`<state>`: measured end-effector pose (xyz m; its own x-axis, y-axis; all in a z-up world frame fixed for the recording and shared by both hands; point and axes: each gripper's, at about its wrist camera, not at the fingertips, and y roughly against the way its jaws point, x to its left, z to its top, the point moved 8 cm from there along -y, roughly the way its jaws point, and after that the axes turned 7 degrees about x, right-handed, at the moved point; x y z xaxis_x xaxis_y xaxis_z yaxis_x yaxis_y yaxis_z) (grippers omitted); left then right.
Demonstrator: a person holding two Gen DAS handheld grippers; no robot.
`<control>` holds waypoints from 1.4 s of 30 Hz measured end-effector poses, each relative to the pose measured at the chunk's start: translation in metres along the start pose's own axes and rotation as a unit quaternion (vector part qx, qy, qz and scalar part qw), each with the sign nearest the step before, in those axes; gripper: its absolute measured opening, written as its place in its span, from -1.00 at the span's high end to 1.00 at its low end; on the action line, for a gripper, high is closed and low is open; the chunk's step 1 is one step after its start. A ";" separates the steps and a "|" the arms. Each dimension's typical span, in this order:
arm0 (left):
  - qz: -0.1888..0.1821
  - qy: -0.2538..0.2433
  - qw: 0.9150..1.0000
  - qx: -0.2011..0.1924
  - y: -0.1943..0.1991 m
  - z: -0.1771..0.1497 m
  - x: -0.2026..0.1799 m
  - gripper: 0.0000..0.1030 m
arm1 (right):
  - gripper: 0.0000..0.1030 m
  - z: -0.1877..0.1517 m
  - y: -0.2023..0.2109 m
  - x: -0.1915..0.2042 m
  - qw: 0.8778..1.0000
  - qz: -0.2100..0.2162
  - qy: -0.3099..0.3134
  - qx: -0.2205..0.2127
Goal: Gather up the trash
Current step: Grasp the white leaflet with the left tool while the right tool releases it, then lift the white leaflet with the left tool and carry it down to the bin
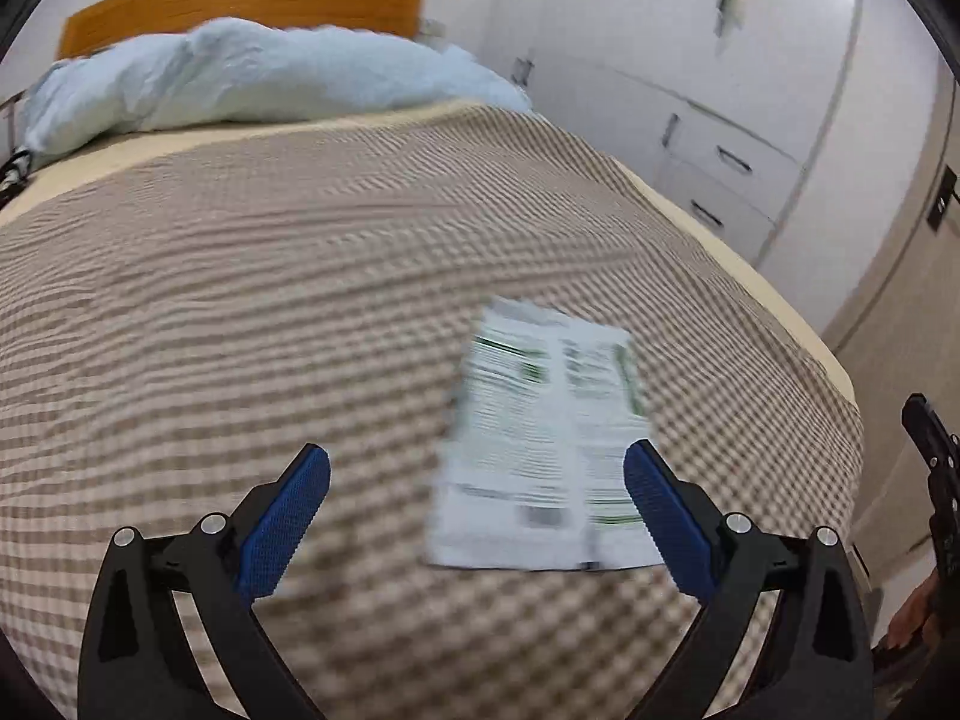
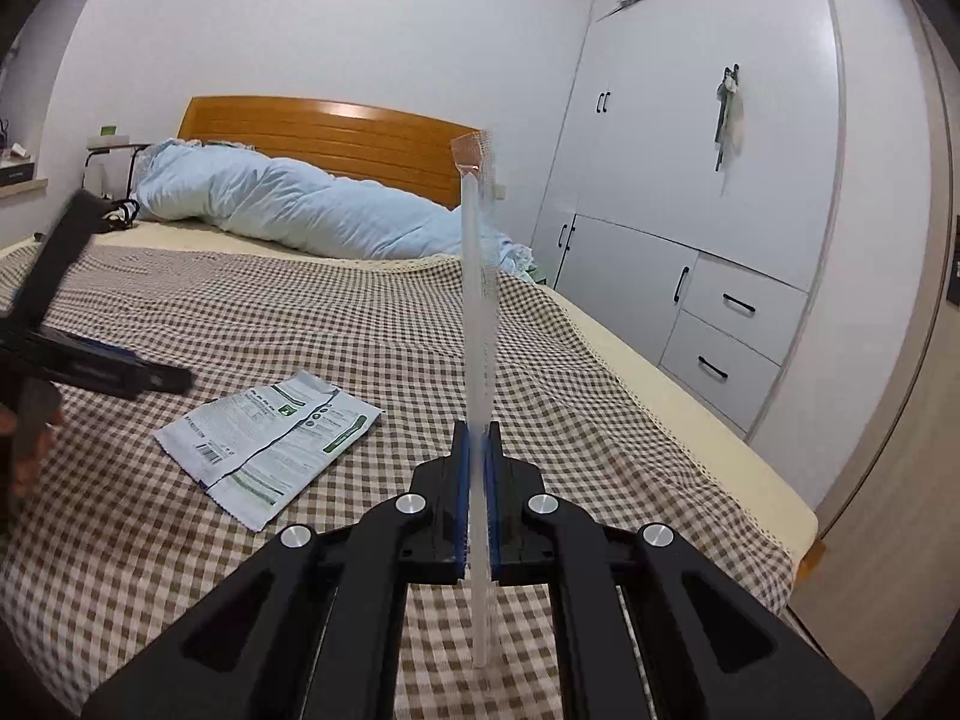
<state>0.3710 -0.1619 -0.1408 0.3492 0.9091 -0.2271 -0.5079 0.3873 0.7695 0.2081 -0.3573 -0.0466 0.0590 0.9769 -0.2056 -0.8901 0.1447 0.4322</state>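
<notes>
A flattened white-and-green wrapper (image 1: 540,438) (image 2: 270,438) lies printed side up on the brown checked bedspread (image 1: 240,312) (image 2: 540,360). My left gripper (image 1: 477,453) hovers open above the bedspread, its right blue pad (image 1: 666,516) over the wrapper's right edge and nothing between the pads. In the right wrist view the left gripper (image 2: 171,381) comes in from the left, just behind the wrapper. My right gripper (image 2: 477,438) is shut on a long clear plastic strip (image 2: 479,300) that stands upright, with a brownish tab at its top. The right gripper (image 1: 936,480) shows at the left view's right edge.
A pale blue duvet (image 2: 288,204) is bunched against the wooden headboard (image 2: 336,132). White wardrobes with drawers (image 2: 732,324) stand right of the bed. The bed's right edge (image 2: 720,438) drops to the floor. A small stand (image 2: 111,150) is at the far left.
</notes>
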 end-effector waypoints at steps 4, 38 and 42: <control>0.021 -0.009 0.998 0.052 -0.032 0.000 -0.024 -0.85 | 0.91 -0.006 0.004 -0.007 1.000 0.012 -0.018 -0.009; 0.058 0.034 0.997 0.031 -0.004 -0.033 -0.039 1.00 | 0.91 0.001 0.053 0.015 0.994 0.080 -0.043 -0.062; 0.043 0.025 0.999 0.006 0.025 -0.029 -0.049 1.00 | 0.91 0.003 0.060 0.017 0.993 0.085 -0.045 -0.065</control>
<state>0.3184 -0.1926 -0.1279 0.2637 0.9459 -0.1890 -0.5246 0.3050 0.7948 0.1568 -0.3313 -0.0209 -0.0619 0.9964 -0.0584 -0.9410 -0.0388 0.3362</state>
